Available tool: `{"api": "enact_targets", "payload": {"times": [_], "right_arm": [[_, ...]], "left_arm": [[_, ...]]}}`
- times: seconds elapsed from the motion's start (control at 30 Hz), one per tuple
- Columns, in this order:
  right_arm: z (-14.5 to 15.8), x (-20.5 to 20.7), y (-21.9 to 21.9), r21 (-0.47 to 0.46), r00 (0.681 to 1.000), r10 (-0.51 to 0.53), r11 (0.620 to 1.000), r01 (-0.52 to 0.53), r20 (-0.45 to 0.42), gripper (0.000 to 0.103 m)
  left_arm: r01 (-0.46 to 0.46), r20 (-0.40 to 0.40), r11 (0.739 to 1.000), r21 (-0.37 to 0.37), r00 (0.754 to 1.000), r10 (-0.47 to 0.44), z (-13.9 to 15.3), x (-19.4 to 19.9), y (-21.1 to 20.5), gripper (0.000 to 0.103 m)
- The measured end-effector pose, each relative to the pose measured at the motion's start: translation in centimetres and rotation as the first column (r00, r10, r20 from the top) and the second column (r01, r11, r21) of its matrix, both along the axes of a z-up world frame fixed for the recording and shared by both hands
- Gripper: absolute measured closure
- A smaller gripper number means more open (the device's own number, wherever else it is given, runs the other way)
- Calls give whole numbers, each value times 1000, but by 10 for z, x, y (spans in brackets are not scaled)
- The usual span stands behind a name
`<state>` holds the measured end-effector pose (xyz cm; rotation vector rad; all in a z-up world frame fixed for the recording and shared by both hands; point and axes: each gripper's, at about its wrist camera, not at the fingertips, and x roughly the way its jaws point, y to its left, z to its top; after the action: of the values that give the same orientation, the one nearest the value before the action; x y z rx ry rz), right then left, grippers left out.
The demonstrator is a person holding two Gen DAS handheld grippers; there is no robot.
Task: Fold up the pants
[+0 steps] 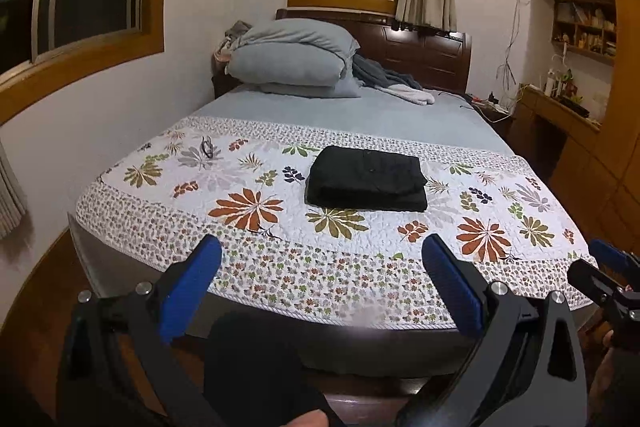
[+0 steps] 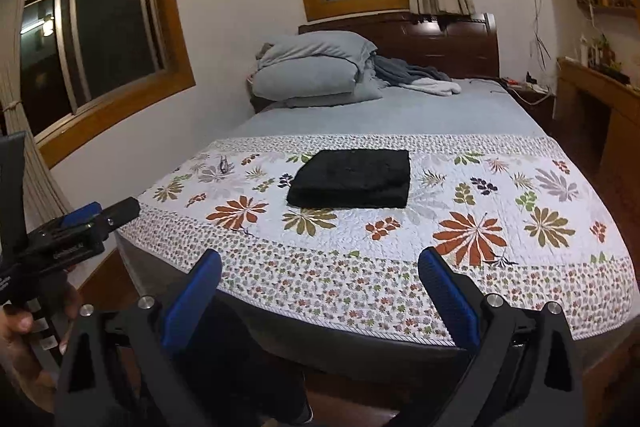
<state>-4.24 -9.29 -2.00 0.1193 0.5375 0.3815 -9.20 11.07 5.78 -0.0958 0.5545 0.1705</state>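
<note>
Pants (image 1: 367, 179) in folded black stack on quilt (image 1: 248, 247), inner layers hidden.

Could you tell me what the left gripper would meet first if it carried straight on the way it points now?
Probably the floral quilt at the foot of the bed, short of the folded black pants. The left gripper is open and empty; depth is uncertain.

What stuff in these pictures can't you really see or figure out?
- Pants: folded black bundle, inner layers hidden in both views.
- Small dark object on the quilt: too small to identify.
- Shelf items: blurred, tiny, by the left wrist view's edge.
- Floor beneath the bed: hidden behind both grippers' open jaws.
</note>
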Motion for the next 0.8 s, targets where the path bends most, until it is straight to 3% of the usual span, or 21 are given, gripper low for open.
{"api": "enact_targets", "payload": {"times": [0.4,0.8], "right_arm": [[7,-4,12,-22,1000,18,1000,-18,6,4],[-5,16,11,-17,1000,7,1000,-7,-18,4]], "left_arm": [[59,44,998,1,997,-59,9,-11,-16,3],[52,12,999,15,999,-52,-3,13,-13,3]]}}
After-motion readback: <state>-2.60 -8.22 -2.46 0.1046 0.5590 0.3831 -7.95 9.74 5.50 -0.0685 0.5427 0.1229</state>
